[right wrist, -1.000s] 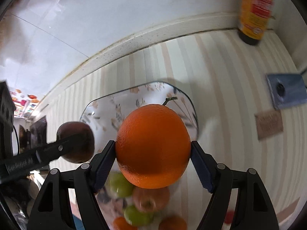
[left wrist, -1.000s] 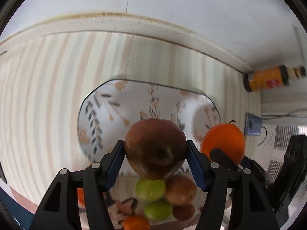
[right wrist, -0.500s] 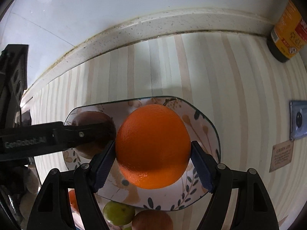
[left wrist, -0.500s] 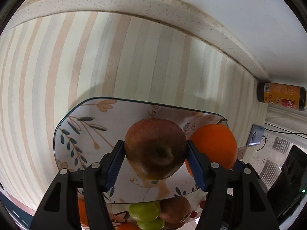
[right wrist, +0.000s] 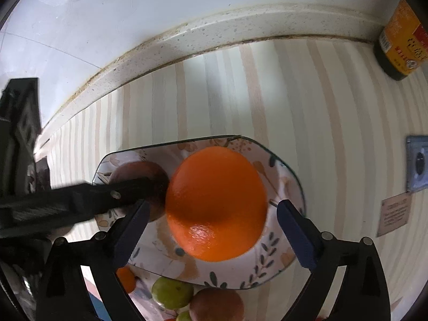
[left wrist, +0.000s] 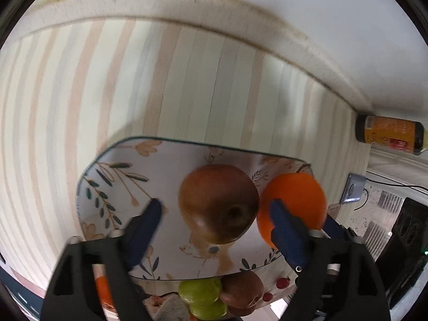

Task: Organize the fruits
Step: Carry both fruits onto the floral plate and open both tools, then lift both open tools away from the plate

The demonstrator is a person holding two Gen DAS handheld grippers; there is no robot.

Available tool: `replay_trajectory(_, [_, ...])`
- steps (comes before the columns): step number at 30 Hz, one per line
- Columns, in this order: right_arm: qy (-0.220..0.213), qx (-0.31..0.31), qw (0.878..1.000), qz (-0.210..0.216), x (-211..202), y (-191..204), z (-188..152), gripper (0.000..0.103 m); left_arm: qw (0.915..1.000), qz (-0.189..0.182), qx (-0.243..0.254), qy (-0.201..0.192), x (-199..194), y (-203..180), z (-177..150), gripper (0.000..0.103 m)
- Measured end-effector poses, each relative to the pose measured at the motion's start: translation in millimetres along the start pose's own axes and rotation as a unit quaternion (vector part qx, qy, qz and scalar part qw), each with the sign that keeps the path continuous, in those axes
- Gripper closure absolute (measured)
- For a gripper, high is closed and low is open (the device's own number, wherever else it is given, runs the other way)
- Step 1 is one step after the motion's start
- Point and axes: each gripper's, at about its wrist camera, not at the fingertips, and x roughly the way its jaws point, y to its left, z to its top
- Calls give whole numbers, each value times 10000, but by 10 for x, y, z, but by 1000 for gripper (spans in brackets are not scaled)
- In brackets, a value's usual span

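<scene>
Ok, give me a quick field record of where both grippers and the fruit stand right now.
left gripper: open, jaws just been opening, pads clear of the apple between them
right gripper: open, jaws just been opening, pads clear of the orange between them
plate: floral, on the striped cloth; apple and orange side by side on it
other fruit: green ones and a brown one on the near side of the plate
bottle: by the wall, apart from the plate
</scene>
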Motion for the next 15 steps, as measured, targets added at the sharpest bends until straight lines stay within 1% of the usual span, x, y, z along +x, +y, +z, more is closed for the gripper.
replay_trajectory(2, [-100,-59,9999,-102,-79,-3,-28,5,9997,148,123,-156,-98,-24,-32,15])
replay_trajectory(4, [-173,-105,9994,-284,-152,8,-69,5,9977,476,292,-388,-217,-49,-116,15])
replay_trajectory(5, [-217,-118,9991,-353,-197,5,-95,5,9966,577,340,-475,-260,-40,-143,15])
replay_trajectory(7, [-284,-152,9982,-500,-290,-3,-181,5,9910,974,457,-794,-395,-29,-290,15])
replay_trajectory(9, [-329,-182,9973,-632,-371,-13,-286,5,9865,1180,519,-1012,-484,4,-431,15])
replay_trajectory(12, [-367,-208,9968,-683,-478,-42,-455,5,9796,1393,653,-1297,-614,44,-723,15])
replay_trajectory(15, [-445,-221,9962,-715,-576,-43,-644,5,9749,1492,783,-1457,-687,94,-991,15])
